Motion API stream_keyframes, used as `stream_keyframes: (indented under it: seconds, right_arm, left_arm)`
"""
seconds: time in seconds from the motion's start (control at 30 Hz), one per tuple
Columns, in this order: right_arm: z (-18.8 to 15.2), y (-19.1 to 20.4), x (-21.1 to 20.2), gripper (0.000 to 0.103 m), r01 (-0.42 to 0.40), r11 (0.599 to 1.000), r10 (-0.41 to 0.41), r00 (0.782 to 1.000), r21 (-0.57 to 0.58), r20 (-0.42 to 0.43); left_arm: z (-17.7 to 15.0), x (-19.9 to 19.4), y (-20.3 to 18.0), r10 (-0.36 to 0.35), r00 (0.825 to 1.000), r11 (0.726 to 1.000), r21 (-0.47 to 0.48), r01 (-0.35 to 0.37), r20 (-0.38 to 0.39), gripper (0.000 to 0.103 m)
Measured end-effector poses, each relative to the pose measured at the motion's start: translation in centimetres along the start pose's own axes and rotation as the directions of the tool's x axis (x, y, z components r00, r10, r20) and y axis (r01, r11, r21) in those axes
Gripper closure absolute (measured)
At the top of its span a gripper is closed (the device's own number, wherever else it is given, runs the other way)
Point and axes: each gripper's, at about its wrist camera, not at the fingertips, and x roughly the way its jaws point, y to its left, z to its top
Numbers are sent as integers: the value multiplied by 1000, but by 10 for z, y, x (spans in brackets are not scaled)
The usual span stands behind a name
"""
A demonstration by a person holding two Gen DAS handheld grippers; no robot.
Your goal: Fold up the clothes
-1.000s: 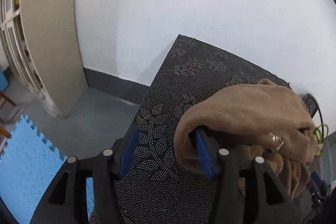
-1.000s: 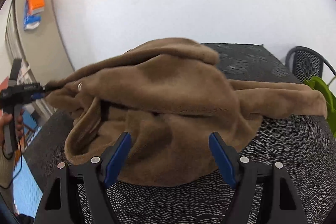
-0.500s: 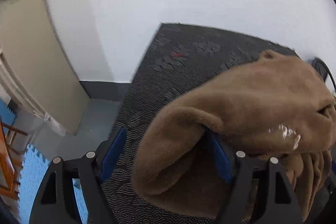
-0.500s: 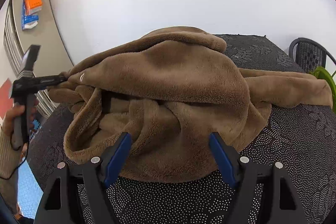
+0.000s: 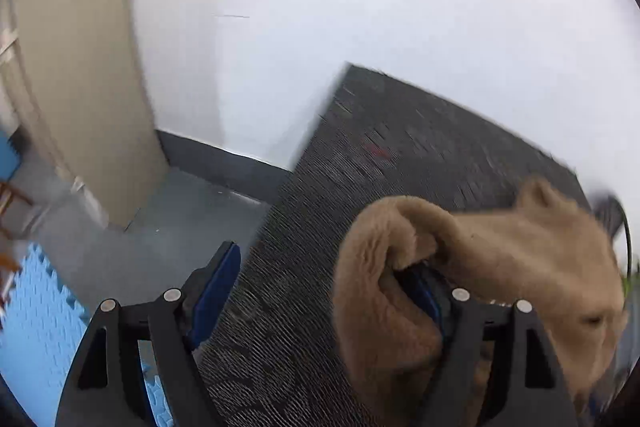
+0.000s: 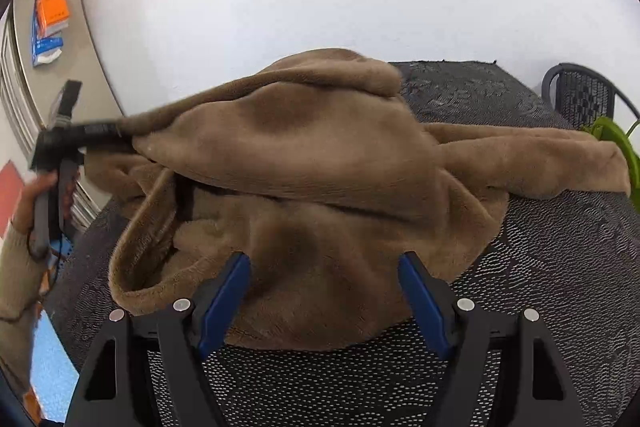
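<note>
A brown fleece garment (image 6: 300, 147) lies heaped on the dark patterned table (image 6: 540, 287). In the left wrist view a fold of the garment (image 5: 520, 259) is wrapped over the right finger of my left gripper (image 5: 320, 263). Its left finger (image 5: 216, 283) is bare and the jaws stand wide, open. The right wrist view shows the left gripper (image 6: 120, 133) at the far left, held by a hand (image 6: 36, 195), with the fabric drawn taut from its tip. My right gripper (image 6: 324, 263) is open over the near hem, which lies between its fingers without the pads pressing it.
A beige cabinet (image 5: 72, 87) and blue foam floor mat (image 5: 36, 327) lie left of the table (image 5: 400, 147). Orange and blue boxes (image 6: 52, 7) sit on the cabinet top. A black mesh chair (image 6: 580, 95) and a green plant (image 6: 612, 131) stand at the far right.
My left gripper's jaws have widened and it has pulled leftwards, with the fabric still hooked over its right finger and stretched tighter. The right gripper has stayed put.
</note>
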Motion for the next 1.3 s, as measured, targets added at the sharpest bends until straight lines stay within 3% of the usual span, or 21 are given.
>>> stream_keyframes:
  seconds: [0.07, 0.13, 0.2, 0.3, 0.4, 0.53, 0.6, 0.7, 0.8, 0.9, 1.07, 1.2, 1.3]
  right_arm:
    - [1, -5, -2, 25, 23, 1000, -23, 1000, 0, 6]
    - [3, -13, -5, 25, 44, 999, -44, 999, 10, 15]
    - [6, -21, -3, 25, 65, 998, -65, 998, 22, 23]
    - [12, -32, -3, 25, 92, 995, -93, 995, 27, 29]
    - [17, -36, -3, 25, 101, 995, -102, 994, 16, 42]
    - [25, -35, -2, 25, 109, 994, -108, 993, -20, 55]
    - [30, -26, 7, 25, 105, 991, -103, 994, -81, 36]
    - [36, -7, 23, 25, 119, 972, -121, 993, -205, 6]
    - [44, 14, 49, 25, 203, 917, -216, 976, -342, 2]
    - [67, 26, 69, 25, 269, 876, -272, 961, -400, 51]
    - [137, 18, 92, 24, 300, 905, -274, 953, -302, 128]
    - [184, -13, 116, 24, 356, 922, -335, 930, -149, 149]
    - [203, -36, 139, 22, 359, 931, -353, 932, -66, 85]
  left_arm:
    - [3, -6, 12, 56, 998, 998, -33, -55, 35, 20]
    - [5, -14, 30, 177, 981, 982, -78, -170, 80, 20]
    - [3, -19, 51, 177, 981, 977, -132, -166, 75, 20]
    - [-8, -19, 74, 117, 993, 982, -155, -111, 26, 20]
    - [-25, -27, 71, 142, 989, 989, -52, -140, 38, 20]
    - [-37, -34, 56, 271, 959, 959, 60, -277, 85, 20]
    - [-35, -36, 61, 268, 960, 961, 43, -272, 76, 20]
    - [-34, -38, 62, 199, 978, 979, 32, -201, 64, 20]
    - [-35, -44, 52, 157, 985, 984, 70, -162, 70, 20]
    - [-41, -45, 31, 129, 988, 979, 148, -141, 84, 20]
    - [-39, -30, 4, 127, 989, 960, 243, -142, 75, 19]
    - [-41, -9, -15, 121, 992, 940, 316, -128, 42, 17]
    - [-42, 16, -27, 186, 982, 915, 359, -184, 30, 17]
